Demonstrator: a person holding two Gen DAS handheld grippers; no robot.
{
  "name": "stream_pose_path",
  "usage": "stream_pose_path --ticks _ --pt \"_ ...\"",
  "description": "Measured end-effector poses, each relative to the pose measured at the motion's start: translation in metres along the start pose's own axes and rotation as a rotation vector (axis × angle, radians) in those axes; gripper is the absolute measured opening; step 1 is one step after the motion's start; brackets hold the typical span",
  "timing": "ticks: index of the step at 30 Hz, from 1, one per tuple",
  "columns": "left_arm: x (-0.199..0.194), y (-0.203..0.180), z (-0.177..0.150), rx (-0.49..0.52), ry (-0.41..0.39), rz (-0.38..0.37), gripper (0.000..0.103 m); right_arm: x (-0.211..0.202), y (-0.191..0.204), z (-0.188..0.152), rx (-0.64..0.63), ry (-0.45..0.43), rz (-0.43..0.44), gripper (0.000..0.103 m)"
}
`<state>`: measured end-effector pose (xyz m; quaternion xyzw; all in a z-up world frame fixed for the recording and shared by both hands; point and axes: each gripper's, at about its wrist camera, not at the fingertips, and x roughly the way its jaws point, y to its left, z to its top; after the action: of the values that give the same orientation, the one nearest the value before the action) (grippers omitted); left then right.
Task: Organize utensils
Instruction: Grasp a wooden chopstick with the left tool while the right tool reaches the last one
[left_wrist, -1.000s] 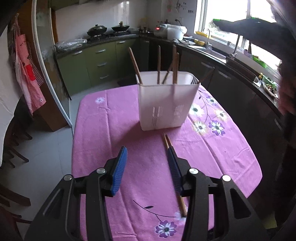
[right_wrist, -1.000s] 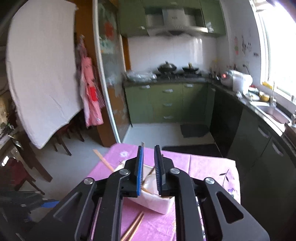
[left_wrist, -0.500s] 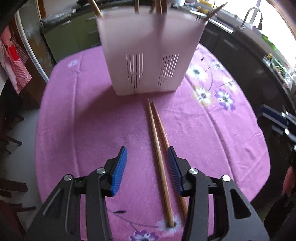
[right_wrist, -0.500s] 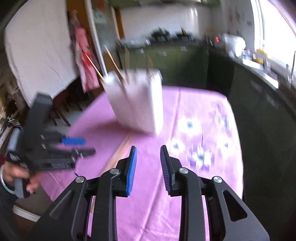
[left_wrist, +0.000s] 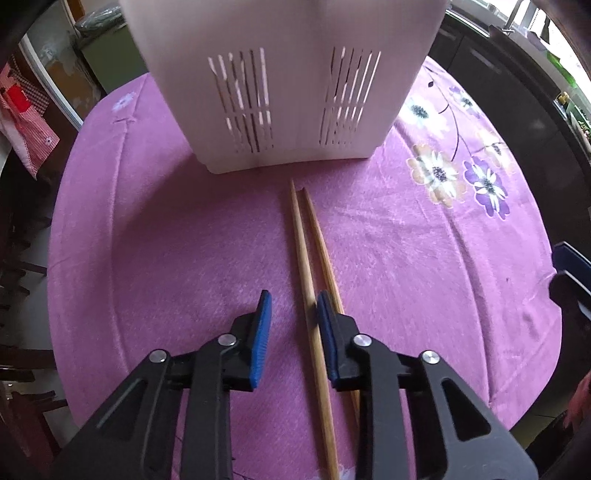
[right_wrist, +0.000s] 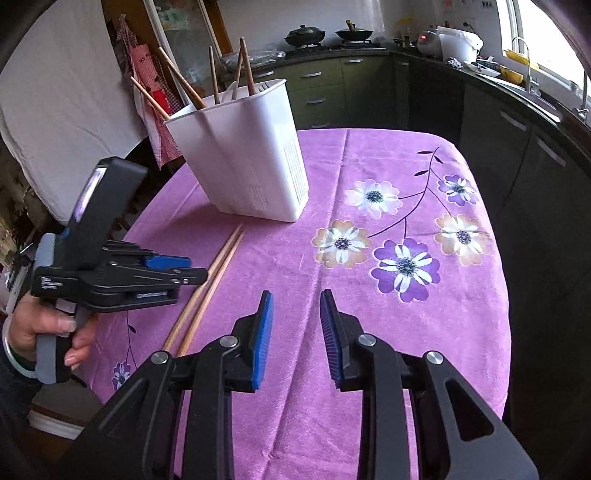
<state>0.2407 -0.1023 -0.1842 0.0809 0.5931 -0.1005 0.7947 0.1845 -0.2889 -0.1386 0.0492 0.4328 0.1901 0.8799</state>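
Two wooden chopsticks (left_wrist: 308, 258) lie side by side on the purple flowered tablecloth (left_wrist: 166, 240), pointing at a white slotted utensil holder (left_wrist: 280, 92). My left gripper (left_wrist: 291, 310) is open and low over them; one chopstick runs between its fingers, the other passes under the right finger. In the right wrist view the chopsticks (right_wrist: 210, 284) lie beside the holder (right_wrist: 251, 155), which holds several chopsticks. My right gripper (right_wrist: 295, 310) is open and empty above the cloth, to the right of the left gripper (right_wrist: 192, 271).
The table edge (right_wrist: 502, 295) drops off at the right toward dark kitchen cabinets (right_wrist: 535, 147). Chairs and a white cloth (right_wrist: 55, 110) stand at the left. A counter with pots (right_wrist: 325, 37) runs along the back wall.
My left gripper dropped toward the table and moved forward over the chopsticks, its jaws narrower. My right gripper swung down from above the holder and opened wider.
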Motion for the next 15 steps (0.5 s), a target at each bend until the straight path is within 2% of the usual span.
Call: stream_pose_path --ticks 10,12,15 --pt "0.011 -0.007 0.020 -0.017 0.009 0.010 0.023 0.001 0.002 0.004 -0.003 0.001 0.008 0.031" --pt "0.010 -0.004 0.020 -0.014 0.007 0.011 0.013 0.002 0.004 0.004 -0.008 0.005 0.009 0.031" --pt "0.009 0.002 0.018 -0.021 0.009 0.003 0.008 0.002 0.004 0.002 -0.011 0.010 0.010 0.031"
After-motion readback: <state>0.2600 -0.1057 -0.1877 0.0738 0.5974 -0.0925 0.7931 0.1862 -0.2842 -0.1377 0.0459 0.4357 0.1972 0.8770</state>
